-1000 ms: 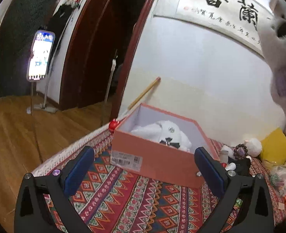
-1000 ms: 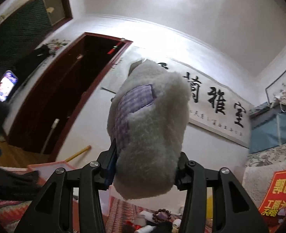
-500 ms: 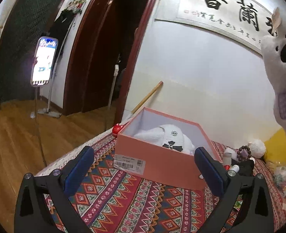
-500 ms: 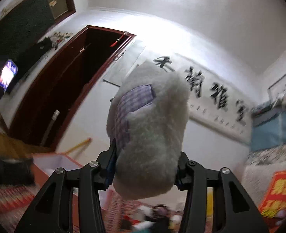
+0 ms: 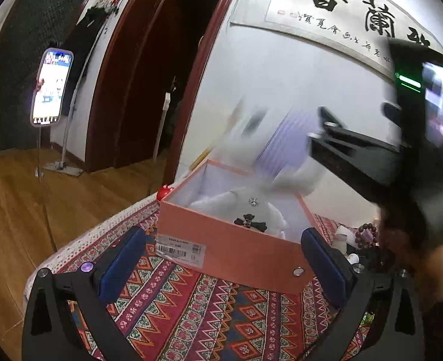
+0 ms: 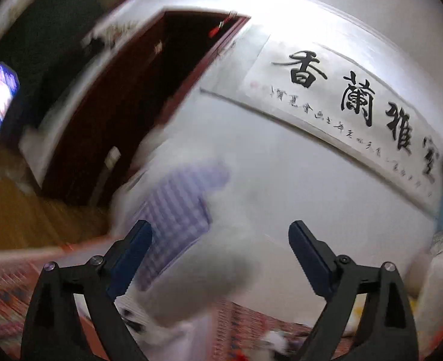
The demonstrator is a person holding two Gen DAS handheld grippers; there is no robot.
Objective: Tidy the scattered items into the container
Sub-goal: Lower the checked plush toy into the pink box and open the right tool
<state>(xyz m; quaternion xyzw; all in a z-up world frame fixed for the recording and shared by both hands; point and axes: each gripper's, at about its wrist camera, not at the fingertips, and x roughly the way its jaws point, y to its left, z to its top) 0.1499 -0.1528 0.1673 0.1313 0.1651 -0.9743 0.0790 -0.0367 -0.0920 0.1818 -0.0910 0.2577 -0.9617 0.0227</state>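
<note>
The plush toy (image 6: 191, 240), clamped a second ago, is now released from the spread right tool (image 6: 220, 240) above the box (image 5: 236, 252), while the left tool (image 5: 221, 258) is held apart.

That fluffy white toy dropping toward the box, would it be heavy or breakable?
Probably neither. The plush toy looks fleecy and stuffed, so likely light and squashy. It should land softly in the box, flop rather than roll, and hardly slip against the open right gripper.

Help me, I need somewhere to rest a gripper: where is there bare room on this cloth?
The patterned cloth in front of the shoebox, out to its left edge, is bare. Right of the box it is crowded: bead bracelet, small bottles. Inside, white plush fills the middle and right.
</note>
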